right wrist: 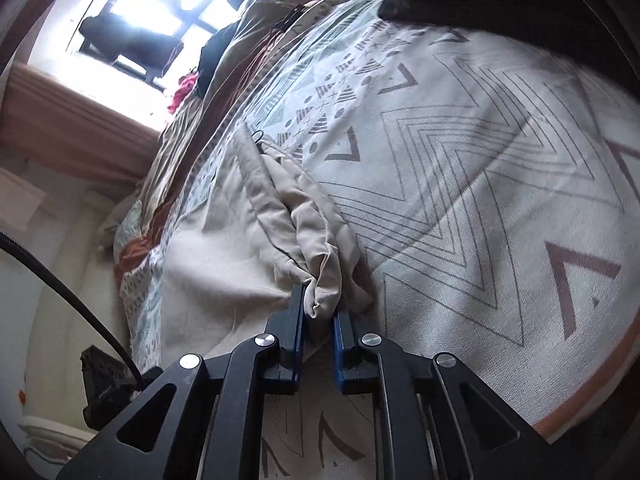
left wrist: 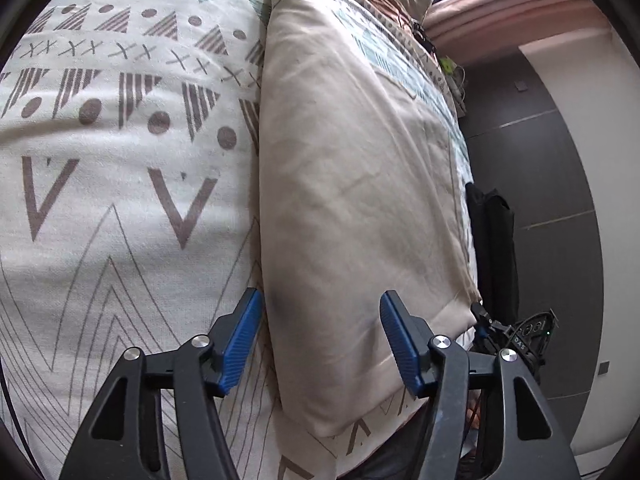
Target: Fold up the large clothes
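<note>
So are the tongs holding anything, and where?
The right tongs pinch a bunched edge of the beige garment. The left tongs are open and hold nothing; the garment only lies between them.

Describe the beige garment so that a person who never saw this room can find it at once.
Look at the bed cover, white with brown triangles, dots and zigzag lines. Along its edge lies the beige garment, folded into a long strip. It is the only plain, unpatterned cloth there; the right tongs pinch a bunched end of it, and the open left tongs hover over it.
</note>
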`<action>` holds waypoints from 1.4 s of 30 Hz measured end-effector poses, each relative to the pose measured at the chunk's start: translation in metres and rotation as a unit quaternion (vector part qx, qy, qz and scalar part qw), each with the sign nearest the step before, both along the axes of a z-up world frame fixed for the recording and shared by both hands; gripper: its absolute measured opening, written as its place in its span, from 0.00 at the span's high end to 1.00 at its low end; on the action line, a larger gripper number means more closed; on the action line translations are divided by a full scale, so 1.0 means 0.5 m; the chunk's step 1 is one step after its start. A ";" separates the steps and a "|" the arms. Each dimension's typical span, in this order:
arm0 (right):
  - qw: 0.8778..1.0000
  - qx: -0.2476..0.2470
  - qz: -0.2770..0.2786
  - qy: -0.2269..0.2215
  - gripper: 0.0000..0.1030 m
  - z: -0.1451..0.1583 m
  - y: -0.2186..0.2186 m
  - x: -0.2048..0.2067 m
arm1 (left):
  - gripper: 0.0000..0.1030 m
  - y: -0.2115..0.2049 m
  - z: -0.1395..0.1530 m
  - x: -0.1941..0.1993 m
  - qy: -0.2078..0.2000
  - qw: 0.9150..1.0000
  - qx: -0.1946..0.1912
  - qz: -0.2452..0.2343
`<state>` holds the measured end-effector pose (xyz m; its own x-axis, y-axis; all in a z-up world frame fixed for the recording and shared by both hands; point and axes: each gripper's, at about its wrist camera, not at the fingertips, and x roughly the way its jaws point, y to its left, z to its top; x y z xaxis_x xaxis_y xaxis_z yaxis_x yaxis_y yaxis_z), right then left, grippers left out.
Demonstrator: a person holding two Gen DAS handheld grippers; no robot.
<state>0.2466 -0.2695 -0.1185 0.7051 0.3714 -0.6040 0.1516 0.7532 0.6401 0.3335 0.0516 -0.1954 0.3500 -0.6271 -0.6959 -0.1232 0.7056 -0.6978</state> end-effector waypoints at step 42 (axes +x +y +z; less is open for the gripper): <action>0.979 0.018 0.201 0.039 0.41 0.029 0.059 0.485 | 0.40 0.098 -0.024 0.084 0.019 0.998 -0.016 0.056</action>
<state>0.4891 -0.2399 -0.1042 0.4504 0.6308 -0.6318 -0.1021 0.7394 0.6655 0.3754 0.1004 -0.2075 0.3938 -0.6072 -0.6901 -0.2271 0.6632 -0.7131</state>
